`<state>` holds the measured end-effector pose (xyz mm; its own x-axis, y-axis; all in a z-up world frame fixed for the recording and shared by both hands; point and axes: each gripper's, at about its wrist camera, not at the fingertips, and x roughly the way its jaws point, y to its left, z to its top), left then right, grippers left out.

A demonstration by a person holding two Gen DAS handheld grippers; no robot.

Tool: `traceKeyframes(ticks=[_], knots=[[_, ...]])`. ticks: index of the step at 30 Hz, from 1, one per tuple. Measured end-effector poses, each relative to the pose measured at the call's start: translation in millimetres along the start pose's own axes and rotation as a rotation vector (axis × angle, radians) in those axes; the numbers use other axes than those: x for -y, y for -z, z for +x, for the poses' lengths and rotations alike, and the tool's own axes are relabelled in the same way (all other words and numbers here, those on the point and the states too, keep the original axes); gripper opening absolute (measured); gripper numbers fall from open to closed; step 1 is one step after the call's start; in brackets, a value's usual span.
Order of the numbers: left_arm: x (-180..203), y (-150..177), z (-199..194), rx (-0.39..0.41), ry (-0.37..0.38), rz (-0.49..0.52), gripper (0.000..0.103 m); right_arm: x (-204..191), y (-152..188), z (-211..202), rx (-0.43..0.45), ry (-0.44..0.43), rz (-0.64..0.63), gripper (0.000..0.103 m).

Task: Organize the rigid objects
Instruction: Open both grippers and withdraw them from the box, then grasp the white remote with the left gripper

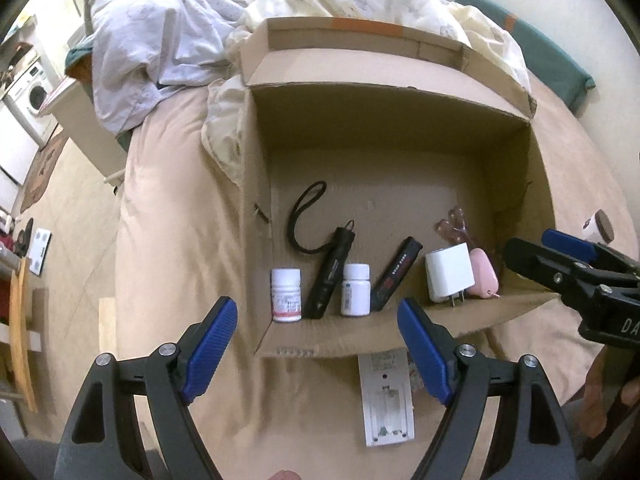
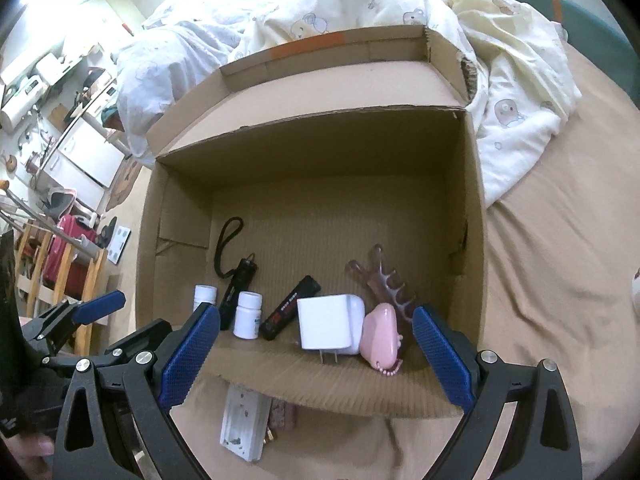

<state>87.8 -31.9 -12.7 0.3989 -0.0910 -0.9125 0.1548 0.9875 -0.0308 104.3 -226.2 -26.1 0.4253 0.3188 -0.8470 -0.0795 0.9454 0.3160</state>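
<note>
An open cardboard box [image 1: 400,136] [image 2: 320,152] lies on the bed. Along its near wall stand two white pill bottles [image 1: 285,295] [image 1: 355,289], a black flashlight with a strap [image 1: 328,276], a black lighter-like stick [image 1: 396,274], a white charger plug [image 1: 449,276] [image 2: 325,324], a pink egg-shaped thing [image 1: 484,274] [image 2: 380,338] and a brown comb [image 2: 384,280]. My left gripper [image 1: 318,352] is open and empty just before the box. My right gripper [image 2: 316,356] is open and empty over the box's near edge; it also shows in the left wrist view [image 1: 560,256].
A white wall switch plate [image 1: 386,398] [image 2: 242,424] lies on the tan sheet in front of the box, with a small brown item [image 2: 282,414] beside it. A rumpled duvet [image 2: 360,4] lies behind the box. A small white jar [image 1: 598,226] sits right of the box.
</note>
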Motion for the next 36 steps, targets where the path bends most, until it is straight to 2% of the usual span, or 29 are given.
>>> traceKeyframes(ticks=[11, 14, 21, 23, 25, 28, 33, 36], knots=[[-22.7, 28.4, -14.5, -0.006, -0.005, -0.034, 0.081, -6.5, 29.4, -27.8, 0.021, -0.002, -0.009, 0.103], [-26.2, 37.6, -10.5, -0.034, -0.005, -0.051, 0.08, -7.2, 39.4, -30.2, 0.015, -0.012, 0.005, 0.103], [-27.0, 52.0, 11.3, -0.118, 0.016, -0.084, 0.08, -3.0, 55.5, -19.7, -0.057, -0.053, 0.064, 0.103], [-25.5, 56.0, 21.7, -0.153, 0.037, -0.103, 0.075, -1.8, 57.2, -15.0, -0.077, -0.043, 0.075, 0.103], [-21.9, 60.3, 35.2, -0.204, 0.063, -0.116, 0.068, 0.0, 58.9, -8.3, -0.104, -0.056, 0.097, 0.103], [-10.5, 64.9, 49.8, -0.244, 0.082, -0.106, 0.068, 2.2, 59.5, -2.4, -0.126, -0.093, 0.13, 0.103], [22.4, 67.3, 68.7, -0.277, 0.118, -0.031, 0.068, 3.4, 58.0, 2.6, -0.136, -0.076, 0.134, 0.103], [35.2, 69.1, 81.6, -0.307, 0.132, -0.024, 0.068, 3.9, 58.0, 3.2, -0.139, -0.074, 0.133, 0.103]])
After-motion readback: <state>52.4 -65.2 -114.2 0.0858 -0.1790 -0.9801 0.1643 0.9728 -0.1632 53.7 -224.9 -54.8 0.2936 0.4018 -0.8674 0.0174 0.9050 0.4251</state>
